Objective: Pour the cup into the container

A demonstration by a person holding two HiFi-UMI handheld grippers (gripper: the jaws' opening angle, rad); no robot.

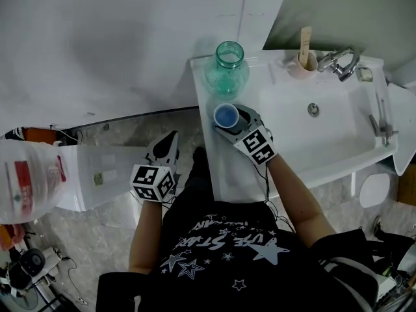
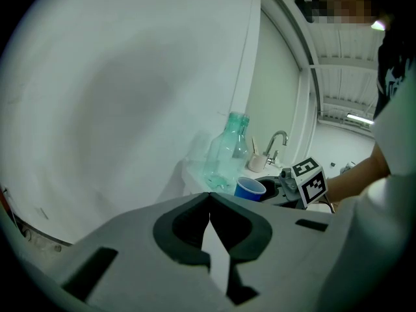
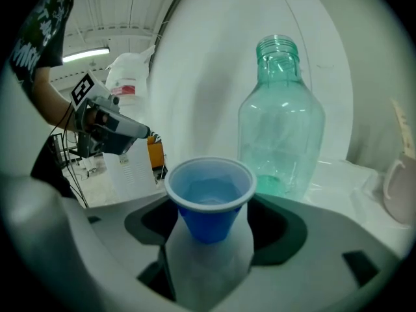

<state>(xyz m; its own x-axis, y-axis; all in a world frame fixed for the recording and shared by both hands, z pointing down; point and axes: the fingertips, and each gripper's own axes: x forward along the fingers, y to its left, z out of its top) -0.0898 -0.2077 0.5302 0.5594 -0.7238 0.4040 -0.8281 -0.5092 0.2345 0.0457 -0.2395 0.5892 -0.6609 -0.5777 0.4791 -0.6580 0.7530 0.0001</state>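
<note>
A small blue cup [image 1: 226,116] stands upright on the white counter [image 1: 227,171], just in front of a clear green-tinted bottle [image 1: 229,67] with an open neck. My right gripper [image 1: 232,119] reaches round the cup from the near side. In the right gripper view the cup [image 3: 209,197] sits between the jaws of my right gripper [image 3: 211,229], with bare counter showing beside its lower part; the bottle [image 3: 281,122] rises right behind it. My left gripper [image 1: 168,142] hangs off the counter's left edge, over the floor, shut and empty [image 2: 209,197].
A sink basin [image 1: 325,129] with a tap [image 1: 339,62] lies right of the cup. A pale mug holding a wooden stick [image 1: 303,60] stands by the tap. A white jug with a red label [image 1: 29,181] is at far left. The wall is close behind the bottle.
</note>
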